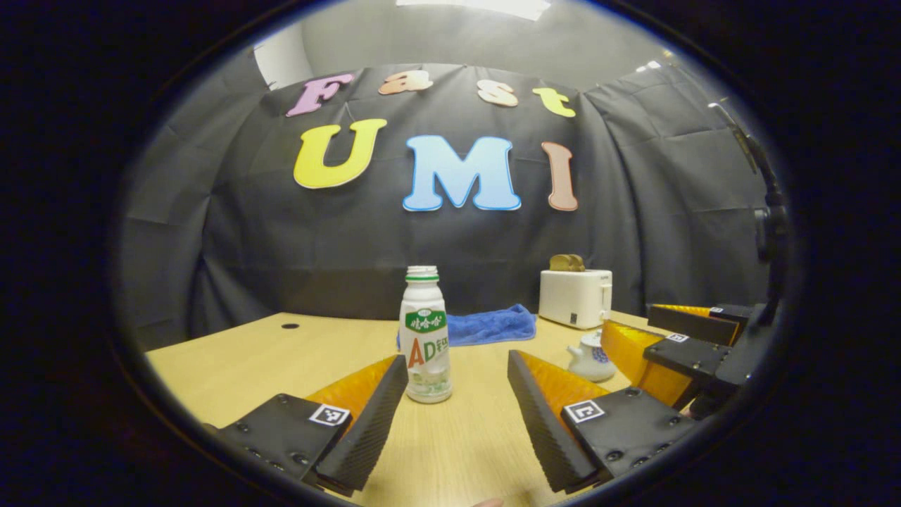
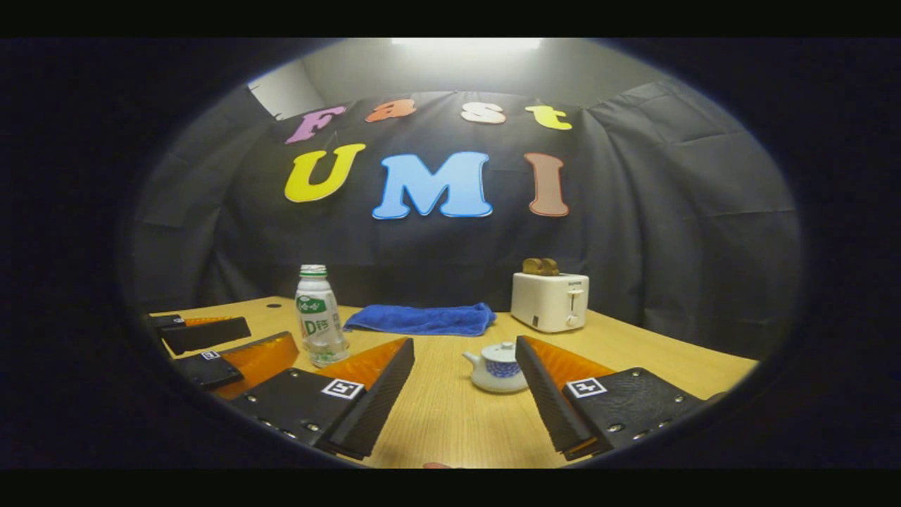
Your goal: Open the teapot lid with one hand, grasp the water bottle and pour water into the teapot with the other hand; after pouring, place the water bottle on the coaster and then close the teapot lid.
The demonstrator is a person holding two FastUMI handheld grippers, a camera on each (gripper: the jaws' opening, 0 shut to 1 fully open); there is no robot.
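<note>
the left gripper (image 1: 457,394) has its jaws spread, the water bottle (image 1: 425,334) upright on the bench (image 1: 232,359) just beyond them. the right gripper (image 2: 464,384) is spread too, the lidded teapot (image 2: 497,366) beside its right finger, far of it a toaster (image 2: 550,301).

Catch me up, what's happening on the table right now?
Nothing is held yet. The left gripper is open and lined up with the water bottle, which stands upright on the wooden table ahead of its fingers. The right gripper is open too, facing the small teapot, whose lid is still on. A blue towel and a white toaster sit at the back.
</note>
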